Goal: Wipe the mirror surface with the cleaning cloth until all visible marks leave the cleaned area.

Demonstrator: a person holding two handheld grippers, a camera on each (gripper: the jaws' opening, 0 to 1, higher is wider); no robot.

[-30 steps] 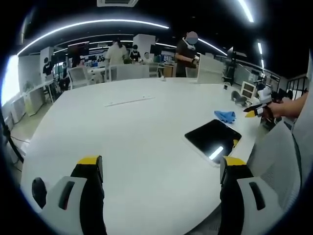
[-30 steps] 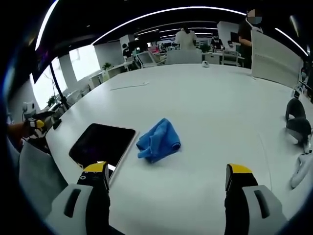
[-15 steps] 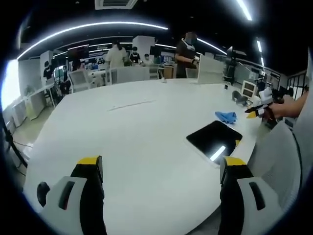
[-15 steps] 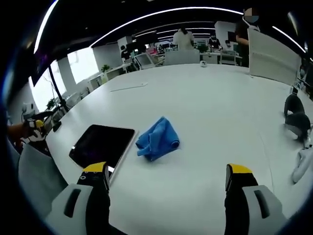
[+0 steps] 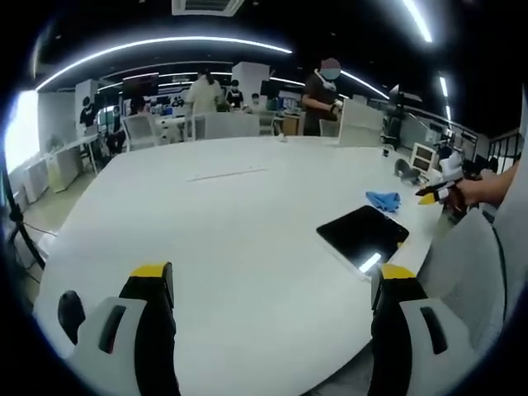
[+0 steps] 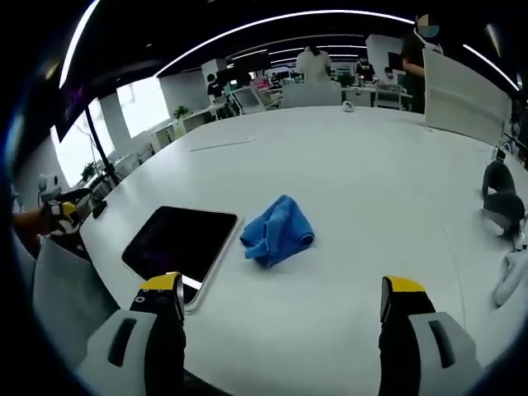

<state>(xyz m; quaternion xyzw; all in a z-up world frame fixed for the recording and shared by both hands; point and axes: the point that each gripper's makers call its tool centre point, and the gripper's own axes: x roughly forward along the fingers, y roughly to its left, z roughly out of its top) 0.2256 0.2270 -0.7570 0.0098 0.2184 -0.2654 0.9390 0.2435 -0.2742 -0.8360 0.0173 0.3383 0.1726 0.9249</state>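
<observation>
Right gripper view: fingers (image 6: pixel 403 301) wide, empty; cloth (image 6: pixel 278 232) beside mirror (image 6: pixel 183 243). Left fingers (image 5: pixel 151 285) wide, empty.

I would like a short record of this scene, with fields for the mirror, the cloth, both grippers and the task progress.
mirror: dark flat rectangle lying on the white table, near its edge
cloth: blue, crumpled, on the table beside the mirror, apparently not touching it
left gripper: jaws apart, holding nothing, above the table
right gripper: jaws apart, holding nothing, facing the cloth
contact: neither gripper touches cloth or mirror
progress: cloth not picked up; wiping not begun
background: people at desks far behind the table
</observation>
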